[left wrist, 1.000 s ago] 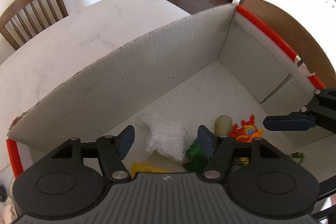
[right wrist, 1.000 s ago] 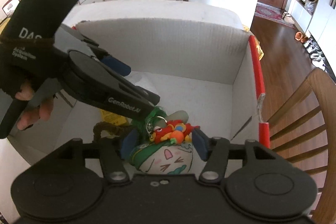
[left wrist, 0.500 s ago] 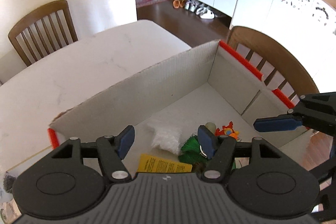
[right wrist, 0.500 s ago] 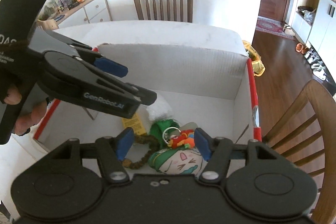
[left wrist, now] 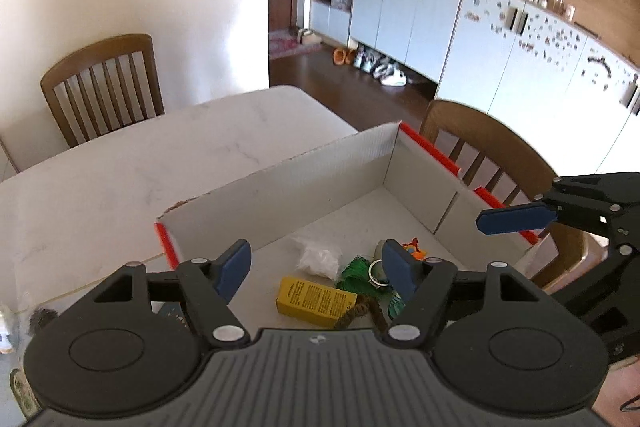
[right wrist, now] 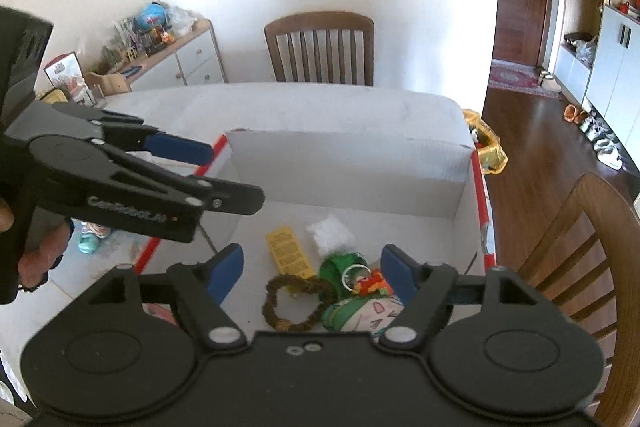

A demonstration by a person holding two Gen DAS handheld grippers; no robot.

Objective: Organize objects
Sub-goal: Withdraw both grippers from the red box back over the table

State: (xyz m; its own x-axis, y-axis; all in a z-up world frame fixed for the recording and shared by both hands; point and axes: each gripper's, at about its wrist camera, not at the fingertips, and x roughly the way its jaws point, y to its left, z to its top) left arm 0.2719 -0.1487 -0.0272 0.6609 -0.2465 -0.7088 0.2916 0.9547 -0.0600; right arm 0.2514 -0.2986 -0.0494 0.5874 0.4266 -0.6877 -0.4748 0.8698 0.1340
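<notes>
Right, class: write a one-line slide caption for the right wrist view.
Both open grippers, right and left, above a white box of small toys.

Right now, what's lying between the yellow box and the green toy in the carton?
A white fluffy tuft sits between the yellow box and green toy, toward the far wall; the right wrist view shows it.

Both wrist fisheyes look steeply down from close above; each frames the same white cardboard box [left wrist: 304, 183] [right wrist: 344, 159] interior.
</notes>
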